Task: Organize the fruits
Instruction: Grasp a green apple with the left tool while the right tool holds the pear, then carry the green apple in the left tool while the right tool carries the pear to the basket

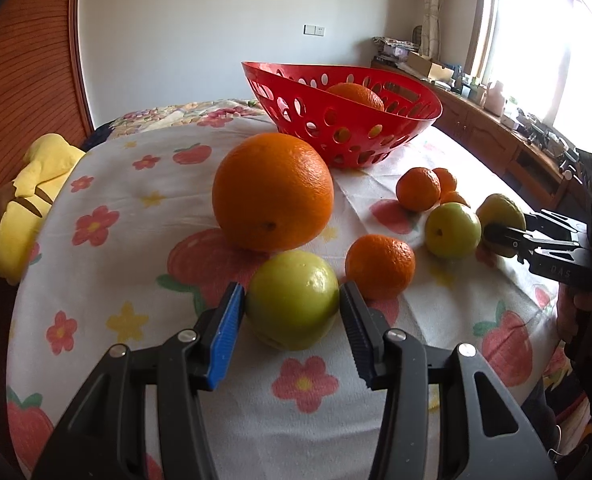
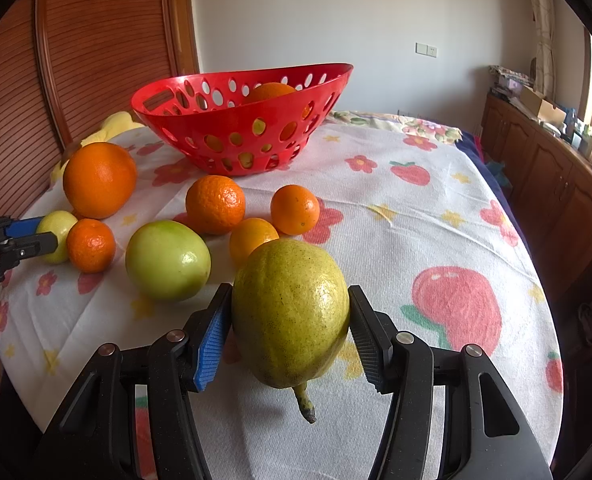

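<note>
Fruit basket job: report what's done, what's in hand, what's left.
Done: one orange lies in the red basket. In hand: left gripper closes around a green apple; right gripper grips a pear. Left: big orange, tangerines and another apple on the tablecloth.

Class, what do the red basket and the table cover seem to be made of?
Red basket: likely moulded plastic, glossy, with smooth punched oval holes. Table cover: likely woven cotton cloth, matte, with visible weave, creases and printed flowers and strawberries.

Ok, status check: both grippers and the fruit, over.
Left gripper closed on green apple, on the cloth. Right gripper closed on pear. One orange in red basket. Big orange between left gripper and basket.
</note>
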Motion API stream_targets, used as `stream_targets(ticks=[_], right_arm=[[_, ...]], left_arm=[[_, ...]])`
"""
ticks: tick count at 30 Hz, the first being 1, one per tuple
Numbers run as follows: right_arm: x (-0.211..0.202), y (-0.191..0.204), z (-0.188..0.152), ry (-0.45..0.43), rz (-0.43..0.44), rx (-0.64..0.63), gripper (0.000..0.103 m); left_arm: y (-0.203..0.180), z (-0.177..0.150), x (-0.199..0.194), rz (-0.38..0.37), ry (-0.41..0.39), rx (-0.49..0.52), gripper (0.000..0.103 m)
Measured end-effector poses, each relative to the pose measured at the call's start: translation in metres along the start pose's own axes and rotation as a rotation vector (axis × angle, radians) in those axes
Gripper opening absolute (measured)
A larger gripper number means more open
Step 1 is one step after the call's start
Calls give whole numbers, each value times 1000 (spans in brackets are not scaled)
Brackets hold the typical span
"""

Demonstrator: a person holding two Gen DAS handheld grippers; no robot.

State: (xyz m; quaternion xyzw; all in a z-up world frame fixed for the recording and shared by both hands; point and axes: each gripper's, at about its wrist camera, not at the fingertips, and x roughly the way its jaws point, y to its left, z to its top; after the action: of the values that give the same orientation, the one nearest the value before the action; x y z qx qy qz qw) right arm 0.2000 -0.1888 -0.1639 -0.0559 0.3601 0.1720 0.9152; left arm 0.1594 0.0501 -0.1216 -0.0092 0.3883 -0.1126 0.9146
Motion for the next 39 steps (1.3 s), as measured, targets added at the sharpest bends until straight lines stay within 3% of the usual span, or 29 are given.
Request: stream_targets(ticks=[4, 9, 15, 27, 39], right_arm=[[0, 0, 0, 0, 1, 1, 58], [0, 0, 0, 0, 1, 1, 58], [0, 0, 0, -1, 1, 2, 58], [0, -1, 0, -2, 11, 11, 58], [-13, -9, 12, -43, 37, 23, 58]], left_arm=[[-2, 1, 8, 12, 21, -2, 57], [1, 0, 12, 24, 9, -15, 50], [0, -2, 8, 19, 3, -2, 50], [-26, 20, -42, -36, -121, 43, 50], [-40, 55, -51, -54, -180, 93, 50]])
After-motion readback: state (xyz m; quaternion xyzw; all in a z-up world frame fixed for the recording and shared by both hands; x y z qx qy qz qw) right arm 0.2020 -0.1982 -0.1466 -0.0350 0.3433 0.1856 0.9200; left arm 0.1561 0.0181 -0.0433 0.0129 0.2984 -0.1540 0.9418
